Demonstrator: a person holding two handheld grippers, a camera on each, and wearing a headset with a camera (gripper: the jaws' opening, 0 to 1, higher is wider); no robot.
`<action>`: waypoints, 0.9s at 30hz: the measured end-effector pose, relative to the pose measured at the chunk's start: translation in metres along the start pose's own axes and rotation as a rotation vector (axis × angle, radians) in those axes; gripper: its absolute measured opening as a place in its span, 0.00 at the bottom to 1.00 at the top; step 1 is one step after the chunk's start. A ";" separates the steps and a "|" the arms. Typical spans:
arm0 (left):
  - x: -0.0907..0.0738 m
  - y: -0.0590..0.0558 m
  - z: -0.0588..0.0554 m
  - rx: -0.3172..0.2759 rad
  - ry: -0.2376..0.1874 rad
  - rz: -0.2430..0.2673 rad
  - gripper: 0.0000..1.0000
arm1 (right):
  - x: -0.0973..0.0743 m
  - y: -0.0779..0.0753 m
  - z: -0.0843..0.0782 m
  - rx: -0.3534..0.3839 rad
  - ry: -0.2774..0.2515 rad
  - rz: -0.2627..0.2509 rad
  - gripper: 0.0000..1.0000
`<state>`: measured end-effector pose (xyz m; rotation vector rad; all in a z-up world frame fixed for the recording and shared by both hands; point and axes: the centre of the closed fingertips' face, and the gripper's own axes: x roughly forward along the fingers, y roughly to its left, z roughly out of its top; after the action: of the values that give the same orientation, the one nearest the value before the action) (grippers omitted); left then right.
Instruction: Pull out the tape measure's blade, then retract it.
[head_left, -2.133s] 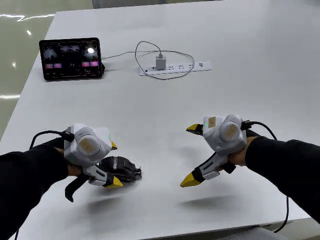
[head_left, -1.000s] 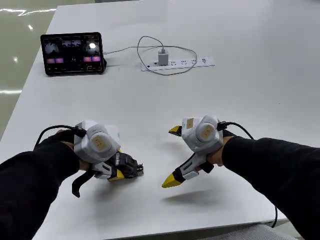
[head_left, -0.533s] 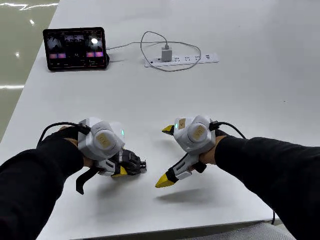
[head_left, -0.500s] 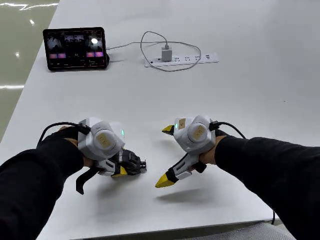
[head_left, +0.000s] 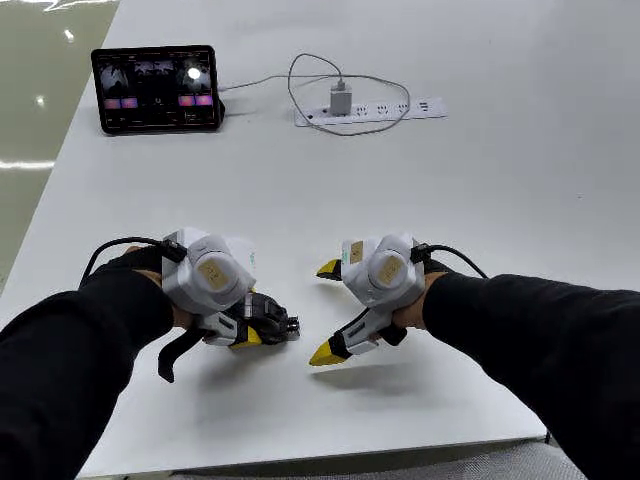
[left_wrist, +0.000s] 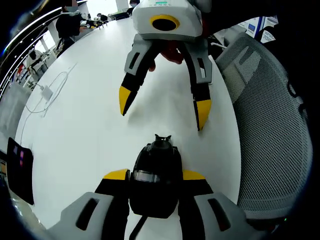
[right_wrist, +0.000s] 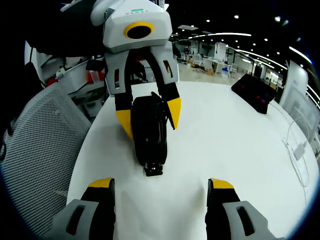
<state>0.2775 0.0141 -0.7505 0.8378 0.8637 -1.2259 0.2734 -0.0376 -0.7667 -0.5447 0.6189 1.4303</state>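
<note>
- Head view: the left hand-held gripper (head_left: 240, 335) is clamped across the black tape measure (head_left: 266, 322) at about 7 o'clock on the white worktop (head_left: 450, 200). The case rests low on the surface, and its blade end faces 3 o'clock. I judge this grip is meant to anchor the case so it cannot slide when the blade is drawn. The right hand-held gripper (head_left: 324, 311) is just beside it at 3 o'clock with its jaws spread and nothing between them, lined up to take the blade tip. A tablet (head_left: 158, 88) at 11 o'clock and a power strip (head_left: 375, 110) at 12 o'clock lie well apart from the work.
- Left gripper view: both yellow jaw tips press on the sides of the tape measure (left_wrist: 155, 175) at mid-body. This leaves the blade hook (left_wrist: 162, 137) free at 12 o'clock. No blade is out yet. The right hand-held gripper (left_wrist: 163, 107) faces it head-on, near the hook but apart from it.
- Right gripper view: the gripper's own jaws stand wide at 6 o'clock. The blade hook (right_wrist: 153, 170) sits between and just ahead of them, so closing in on it looks like the next step. The case stands on edge, which puts the hook low against the worktop, so the pinch may need to be shallow and well centred or the tips could miss it.
</note>
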 end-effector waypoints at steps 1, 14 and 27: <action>0.000 0.000 0.000 0.000 0.000 0.000 0.31 | 0.000 0.000 0.000 -0.003 0.000 0.002 0.70; 0.000 0.001 0.000 0.000 -0.004 -0.003 0.31 | 0.011 0.002 0.004 -0.033 0.008 0.020 0.51; 0.000 0.001 0.000 -0.006 -0.016 0.003 0.31 | 0.024 0.010 0.009 -0.042 0.022 0.054 0.34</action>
<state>0.2782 0.0142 -0.7502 0.8232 0.8528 -1.2256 0.2651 -0.0130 -0.7761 -0.5814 0.6262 1.4926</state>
